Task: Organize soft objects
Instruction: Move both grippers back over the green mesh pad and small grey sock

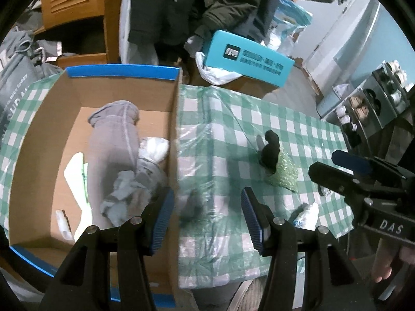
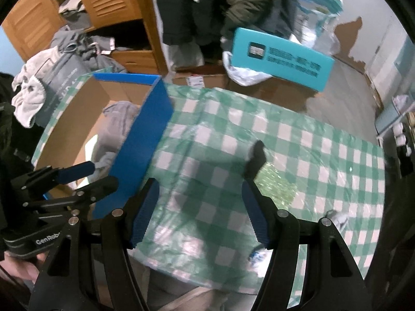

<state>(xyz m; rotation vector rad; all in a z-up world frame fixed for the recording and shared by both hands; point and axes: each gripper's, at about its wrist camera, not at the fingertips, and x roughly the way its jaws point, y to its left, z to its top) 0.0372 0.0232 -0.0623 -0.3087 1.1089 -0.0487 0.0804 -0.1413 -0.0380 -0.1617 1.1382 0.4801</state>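
Checked tablecloth [image 1: 259, 119] spread over tabletop; cardboard box [image 1: 46, 119] at its left edge, already holding grey garments [image 1: 114, 140]. Black soft item [image 1: 269, 150] mid-table on bubble wrap [image 1: 284, 172]. Left gripper [image 1: 206, 217] and right gripper [image 2: 199, 210] both partly open, empty. Risk: snagging the wrap along with the item. White wad [image 1: 307, 213] sharp only in left view.

Checked-cloth table [image 1: 298, 129] with cardboard box [image 1: 173, 134], black cloth [image 1: 269, 153], bubble wrap [image 1: 284, 173], white wad [image 1: 307, 213]
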